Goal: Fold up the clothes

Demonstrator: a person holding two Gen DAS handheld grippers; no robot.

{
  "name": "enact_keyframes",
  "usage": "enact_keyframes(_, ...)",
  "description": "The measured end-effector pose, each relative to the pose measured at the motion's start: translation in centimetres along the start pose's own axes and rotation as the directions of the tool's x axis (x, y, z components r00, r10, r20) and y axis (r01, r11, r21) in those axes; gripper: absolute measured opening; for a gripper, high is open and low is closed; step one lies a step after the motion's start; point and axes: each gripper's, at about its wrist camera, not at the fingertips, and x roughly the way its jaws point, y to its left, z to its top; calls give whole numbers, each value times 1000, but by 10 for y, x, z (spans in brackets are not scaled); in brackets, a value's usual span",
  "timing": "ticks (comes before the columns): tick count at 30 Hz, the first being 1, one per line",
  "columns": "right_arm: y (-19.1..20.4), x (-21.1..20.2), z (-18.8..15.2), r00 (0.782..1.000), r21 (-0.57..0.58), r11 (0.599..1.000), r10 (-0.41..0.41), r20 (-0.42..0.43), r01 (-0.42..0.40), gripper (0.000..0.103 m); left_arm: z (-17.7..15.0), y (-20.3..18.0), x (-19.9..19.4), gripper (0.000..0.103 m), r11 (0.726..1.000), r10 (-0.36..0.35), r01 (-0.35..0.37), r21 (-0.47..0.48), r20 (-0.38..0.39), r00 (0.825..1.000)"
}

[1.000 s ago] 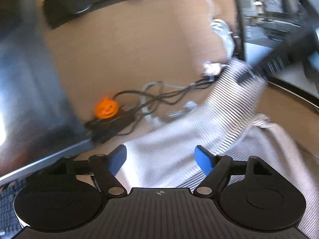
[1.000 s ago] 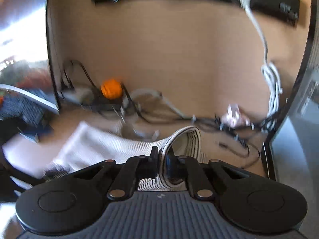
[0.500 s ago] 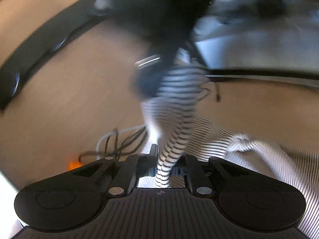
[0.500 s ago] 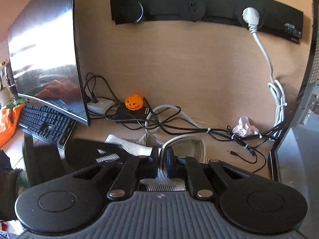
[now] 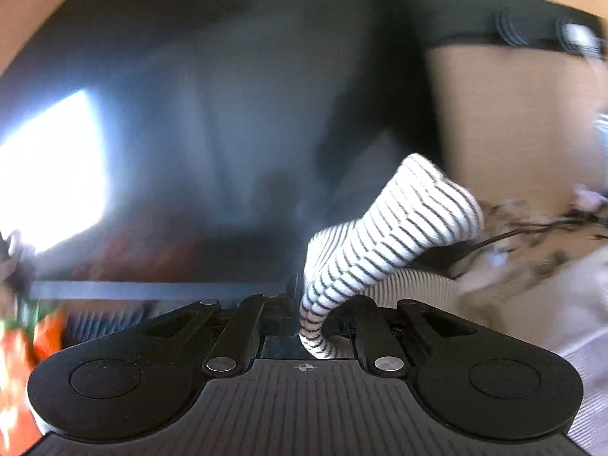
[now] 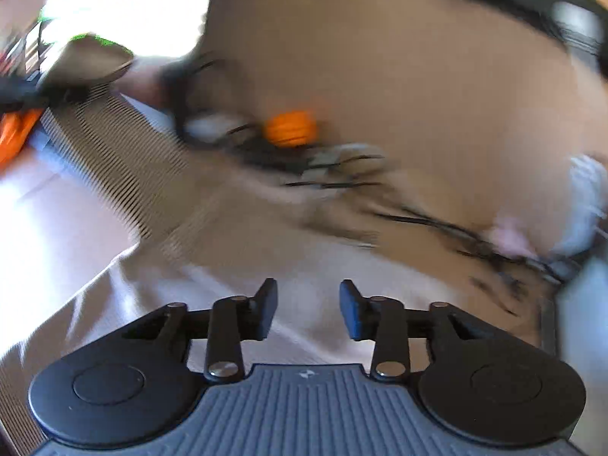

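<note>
A white garment with thin dark stripes (image 5: 387, 235) rises out of my left gripper (image 5: 307, 304), whose jaws are shut on a fold of it. The rest of the garment trails to the right over the desk. In the right wrist view the same striped garment (image 6: 125, 167) lies stretched from the upper left down under my right gripper (image 6: 307, 304). The right gripper is open and empty just above the cloth. Both views are motion-blurred.
A dark monitor (image 5: 209, 133) fills the left wrist view. An orange pumpkin figure (image 6: 290, 127) sits among tangled black cables (image 6: 342, 174) by the tan back wall (image 6: 380, 57). An orange object (image 5: 15, 361) lies at the far left.
My right gripper has let go of the striped cloth and opened. My left gripper closed on the cloth and swung left toward the monitor.
</note>
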Motion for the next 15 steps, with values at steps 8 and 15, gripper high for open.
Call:
enact_keyframes(8, 101, 75, 23, 1000, -269, 963, 15, -25, -22, 59, -33, 56, 42, 10, 989, 27, -49, -139, -153, 988)
enact_keyframes(15, 58, 41, 22, 989, -167, 976, -128, 68, 138, 7, -32, 66, 51, 33, 987, -25, -6, -158, -191, 981)
